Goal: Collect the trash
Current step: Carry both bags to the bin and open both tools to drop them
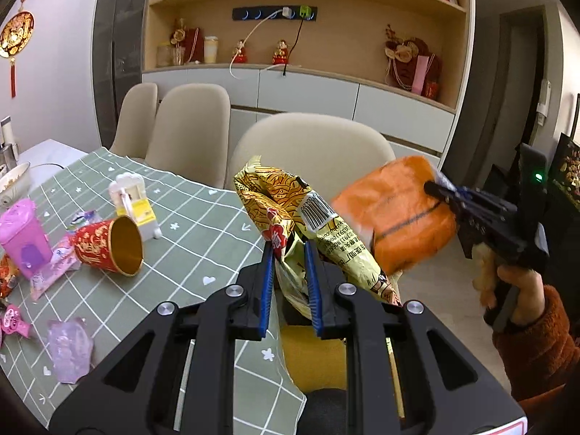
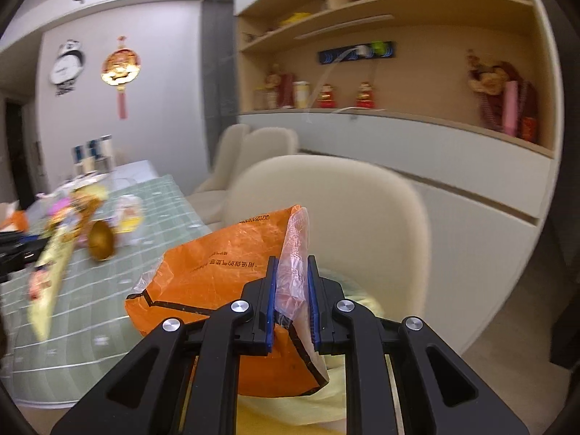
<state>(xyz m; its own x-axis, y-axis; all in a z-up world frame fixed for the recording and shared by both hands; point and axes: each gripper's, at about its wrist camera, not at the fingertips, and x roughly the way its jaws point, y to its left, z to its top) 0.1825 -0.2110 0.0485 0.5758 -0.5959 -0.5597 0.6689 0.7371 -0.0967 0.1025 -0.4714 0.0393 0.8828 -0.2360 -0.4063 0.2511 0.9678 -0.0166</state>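
Observation:
My left gripper [image 1: 289, 246] is shut on a crumpled gold and red snack wrapper [image 1: 286, 203] and holds it up past the table's right edge. My right gripper [image 2: 293, 261] is shut on an orange snack bag [image 2: 217, 282], held in the air above a yellow bag [image 2: 290, 406]. In the left wrist view the right gripper [image 1: 433, 188] and the orange bag [image 1: 395, 214] are at the right of the wrapper. The wrapper shows blurred at the left of the right wrist view [image 2: 54, 253]. More trash lies on the table: a tipped red and gold paper cup [image 1: 108, 244] and purple wrappers [image 1: 69, 348].
The table has a green checked cloth [image 1: 174, 272]. On it stand a purple cup [image 1: 23, 237], a small white and yellow carton [image 1: 136, 204] and a bowl [image 1: 12, 181]. Beige chairs [image 1: 315, 148] stand along the far side. A shelf wall [image 1: 308, 36] is behind. A yellow bag [image 1: 313, 359] sits below the left gripper.

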